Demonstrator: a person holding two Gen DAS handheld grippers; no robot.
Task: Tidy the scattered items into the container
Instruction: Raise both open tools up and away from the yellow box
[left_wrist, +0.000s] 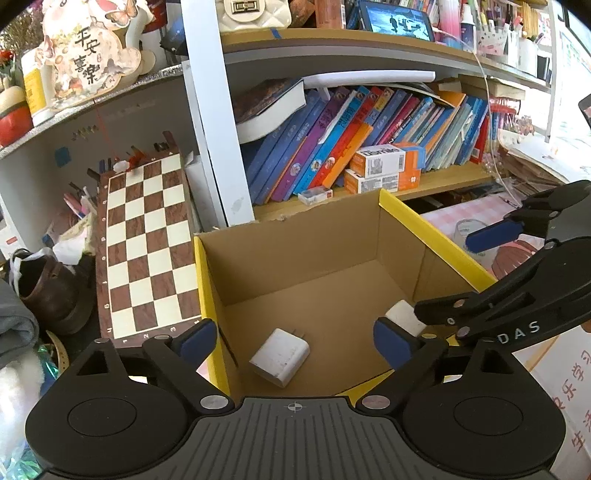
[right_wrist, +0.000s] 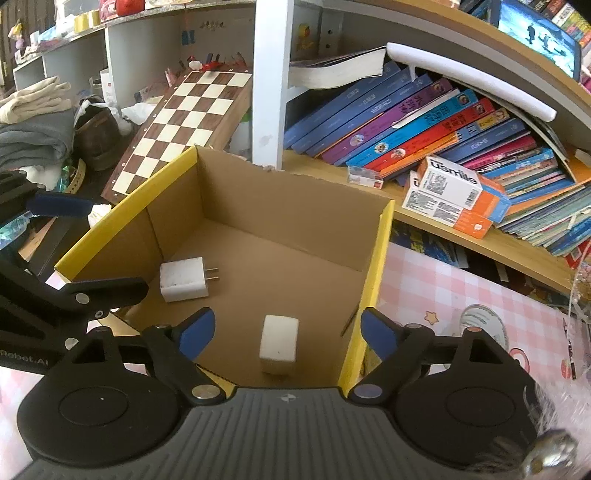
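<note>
A cardboard box with yellow rims (left_wrist: 436, 229) (right_wrist: 376, 258) stands open in front of the bookshelf. A white plug charger (left_wrist: 279, 357) (right_wrist: 183, 279) lies on its floor. A second white block (right_wrist: 279, 343) lies nearer the right side; in the left wrist view it (left_wrist: 404, 316) is partly hidden behind a finger. My left gripper (left_wrist: 295, 341) is open and empty above the box's near left edge. My right gripper (right_wrist: 286, 332) is open and empty above the near right edge. Each gripper shows in the other's view, the right (left_wrist: 491, 236), the left (right_wrist: 59, 205).
A chessboard (left_wrist: 147, 243) (right_wrist: 184, 122) leans left of the box. Shelves hold leaning books (left_wrist: 351, 136) (right_wrist: 424, 122) and orange-white cartons (left_wrist: 384, 166) (right_wrist: 454, 195). A pink checked cloth (right_wrist: 461, 306) covers the table right of the box. A brown shoe (left_wrist: 48, 291) and clothes lie at the left.
</note>
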